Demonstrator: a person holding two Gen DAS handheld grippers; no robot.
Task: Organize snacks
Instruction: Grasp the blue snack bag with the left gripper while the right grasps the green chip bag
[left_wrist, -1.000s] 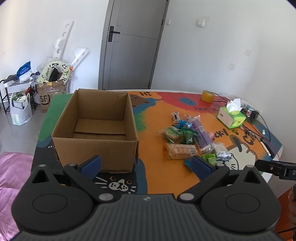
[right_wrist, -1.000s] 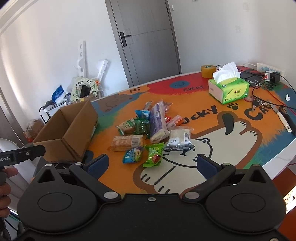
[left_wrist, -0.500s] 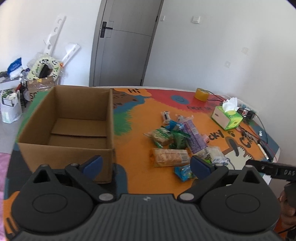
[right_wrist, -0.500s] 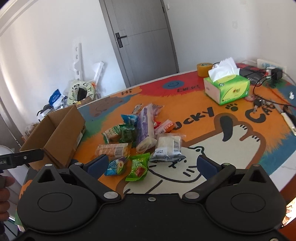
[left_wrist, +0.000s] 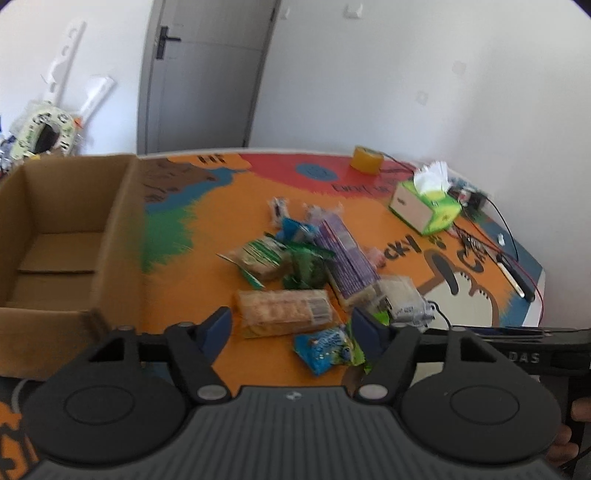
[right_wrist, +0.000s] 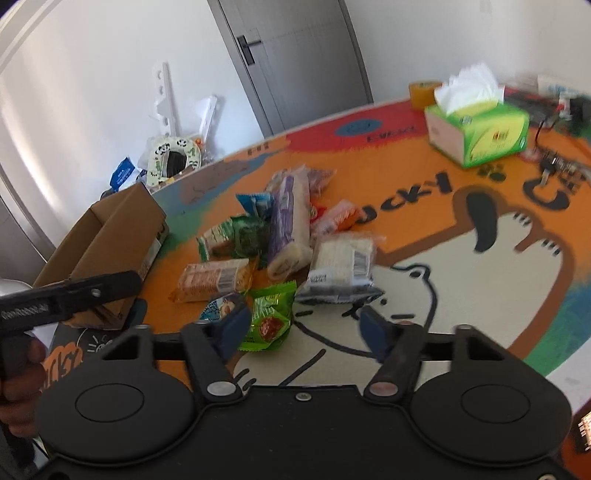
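A pile of snack packs lies mid-table: a tan cracker pack (left_wrist: 284, 312) (right_wrist: 214, 277), a long purple pack (left_wrist: 345, 258) (right_wrist: 290, 225), a white-wrapped pack (right_wrist: 341, 264), a green candy bag (right_wrist: 269, 319) and a small blue bag (left_wrist: 325, 349). An open, empty cardboard box (left_wrist: 62, 236) (right_wrist: 110, 240) stands at the left. My left gripper (left_wrist: 291, 328) is open and empty, just in front of the cracker pack. My right gripper (right_wrist: 301, 328) is open and empty, near the green candy bag.
The colourful table mat (right_wrist: 461, 258) holds a green tissue box (left_wrist: 424, 210) (right_wrist: 476, 129), a yellow tape roll (left_wrist: 365, 162), cables and a pen at the far right edge (left_wrist: 517, 280). A grey door (left_wrist: 207, 74) and floor clutter (right_wrist: 173, 158) lie behind.
Both grippers moved forward and closer to the snack pile. The left view swung right, so the box slid to the left edge. Both pairs of fingers stand narrower than before.
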